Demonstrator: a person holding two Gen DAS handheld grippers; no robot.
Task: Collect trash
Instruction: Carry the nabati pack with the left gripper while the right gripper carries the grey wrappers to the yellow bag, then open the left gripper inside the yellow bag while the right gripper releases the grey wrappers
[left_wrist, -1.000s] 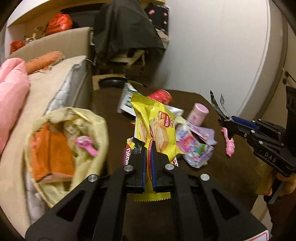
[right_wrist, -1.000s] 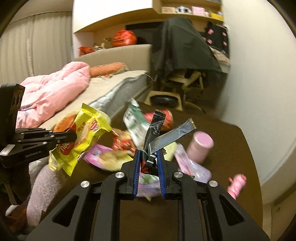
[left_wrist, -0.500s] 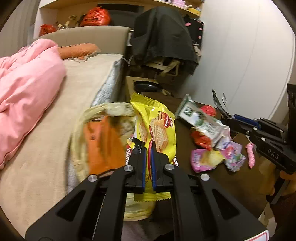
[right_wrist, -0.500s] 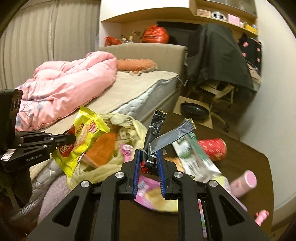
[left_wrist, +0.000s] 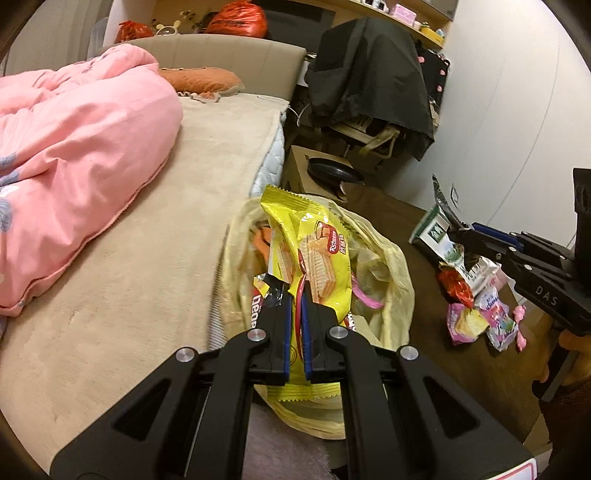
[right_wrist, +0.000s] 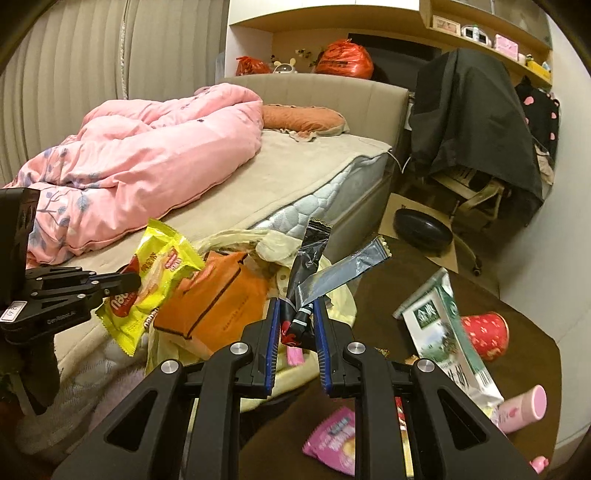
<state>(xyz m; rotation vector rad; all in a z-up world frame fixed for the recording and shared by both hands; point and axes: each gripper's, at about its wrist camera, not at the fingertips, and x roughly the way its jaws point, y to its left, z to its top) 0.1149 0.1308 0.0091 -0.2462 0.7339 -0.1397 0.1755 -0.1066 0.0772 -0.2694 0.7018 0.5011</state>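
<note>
1. Trash first: our left claw (left_wrist: 294, 306) is clenched on the yellow wrapper (left_wrist: 314, 254); our right claw (right_wrist: 294, 314) grasps dark wrappers (right_wrist: 314, 273).
2. Both hang over the yellowish bag (left_wrist: 384, 266), probably open beside the bed (left_wrist: 155, 258).
3. We should lower into its mouth before letting go.

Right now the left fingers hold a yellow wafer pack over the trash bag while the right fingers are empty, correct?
Not quite: the right fingers are not empty; they pinch dark wrappers, as the right wrist view shows. The left fingers do hold the yellow wafer pack over the trash bag.
</note>
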